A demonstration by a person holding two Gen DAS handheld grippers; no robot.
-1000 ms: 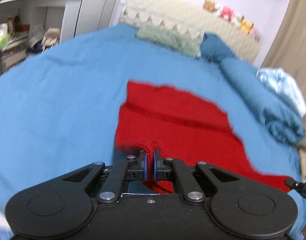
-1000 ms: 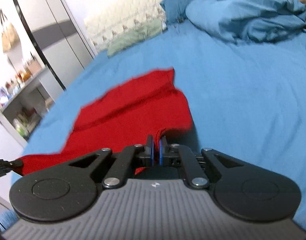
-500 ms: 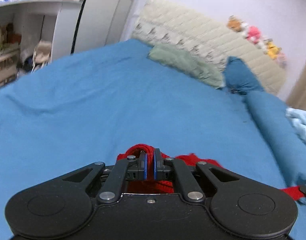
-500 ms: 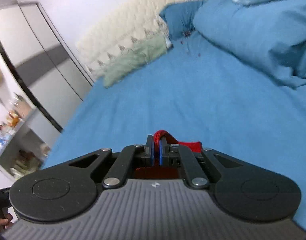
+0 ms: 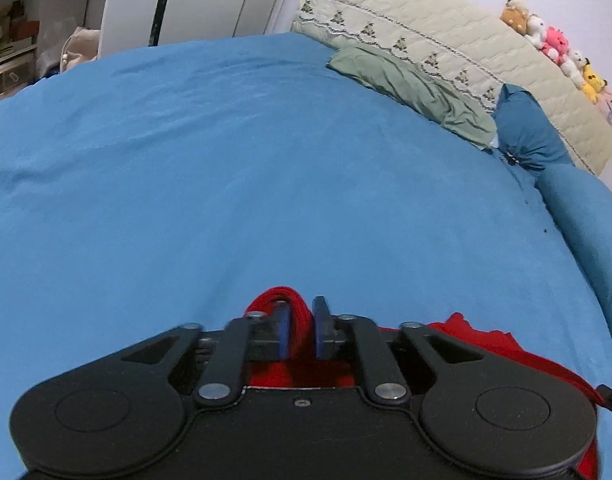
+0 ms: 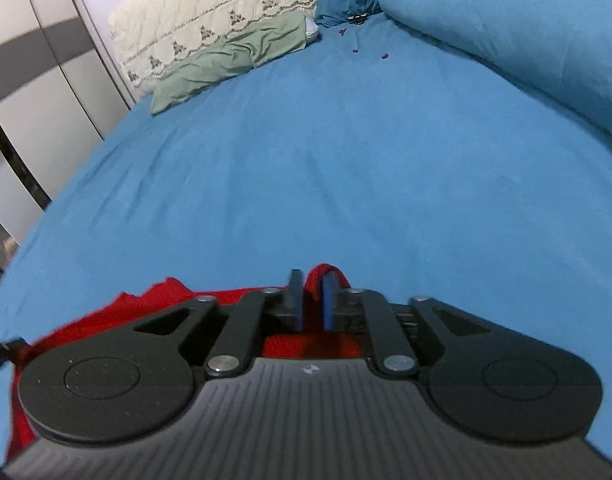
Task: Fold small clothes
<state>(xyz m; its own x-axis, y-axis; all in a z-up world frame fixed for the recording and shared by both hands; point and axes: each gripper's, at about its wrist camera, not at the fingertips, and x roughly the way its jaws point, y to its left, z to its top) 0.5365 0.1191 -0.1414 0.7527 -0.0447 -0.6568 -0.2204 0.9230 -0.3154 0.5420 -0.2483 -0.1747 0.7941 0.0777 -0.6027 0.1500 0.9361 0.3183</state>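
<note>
A red knitted garment (image 5: 478, 340) lies on the blue bedsheet (image 5: 265, 184), mostly hidden under both grippers. My left gripper (image 5: 301, 312) has its jaws slightly parted with a fold of the red fabric between them. In the right wrist view, my right gripper (image 6: 312, 292) also stands slightly parted, with a red fold (image 6: 322, 272) of the garment between its pads. The garment's edge (image 6: 157, 296) stretches to the left of the right gripper, toward the other gripper's tip at the far left.
A green pillow (image 5: 410, 84) and a cream quilted headboard (image 5: 446, 44) lie at the far end of the bed. A rolled blue duvet (image 6: 518, 32) runs along the right side. Soft toys (image 5: 554, 48) sit on the headboard. A wardrobe (image 6: 33, 80) and shelves stand to the left.
Both grippers carried the near edge of the red garment forward over itself. Their jaws, tightly shut before, now stand a little apart around the fabric.
</note>
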